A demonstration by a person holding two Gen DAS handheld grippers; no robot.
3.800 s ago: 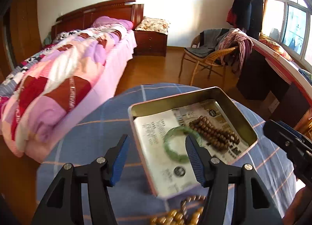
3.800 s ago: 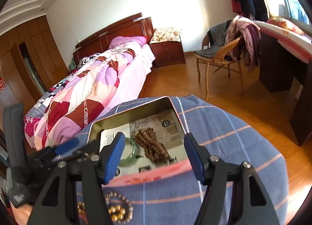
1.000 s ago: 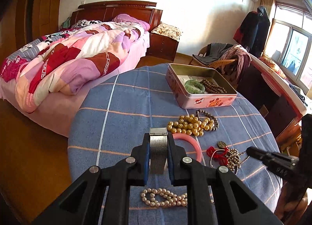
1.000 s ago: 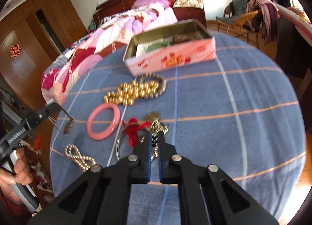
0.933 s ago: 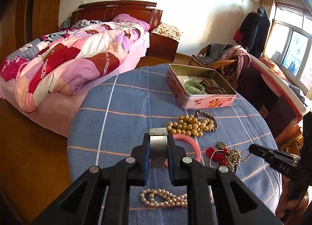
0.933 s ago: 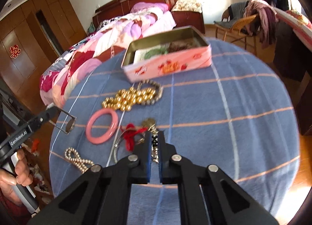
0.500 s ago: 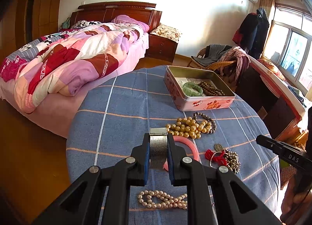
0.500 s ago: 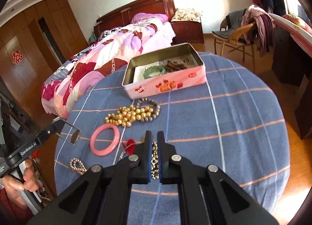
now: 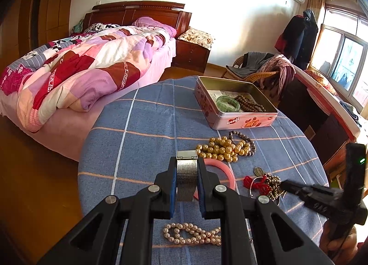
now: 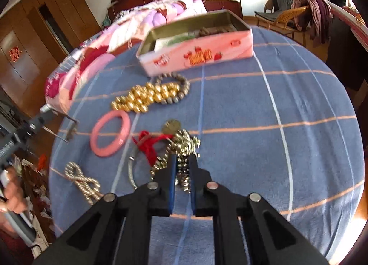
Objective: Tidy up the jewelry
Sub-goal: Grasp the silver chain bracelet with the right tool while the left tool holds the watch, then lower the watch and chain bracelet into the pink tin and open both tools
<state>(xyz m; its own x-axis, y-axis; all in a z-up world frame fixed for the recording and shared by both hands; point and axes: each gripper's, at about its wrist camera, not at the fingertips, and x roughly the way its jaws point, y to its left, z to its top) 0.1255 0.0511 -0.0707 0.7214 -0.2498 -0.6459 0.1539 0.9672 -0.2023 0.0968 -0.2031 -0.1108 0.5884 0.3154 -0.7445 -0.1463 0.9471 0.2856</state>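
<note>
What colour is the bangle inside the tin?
Green bangle, clearest in the left wrist view.

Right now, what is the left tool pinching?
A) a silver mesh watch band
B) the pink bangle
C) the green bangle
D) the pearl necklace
A: the left tool is closed on the silver mesh watch band, while the pink bangle and pearl necklace lie on the table and the green bangle sits in the tin.
</note>
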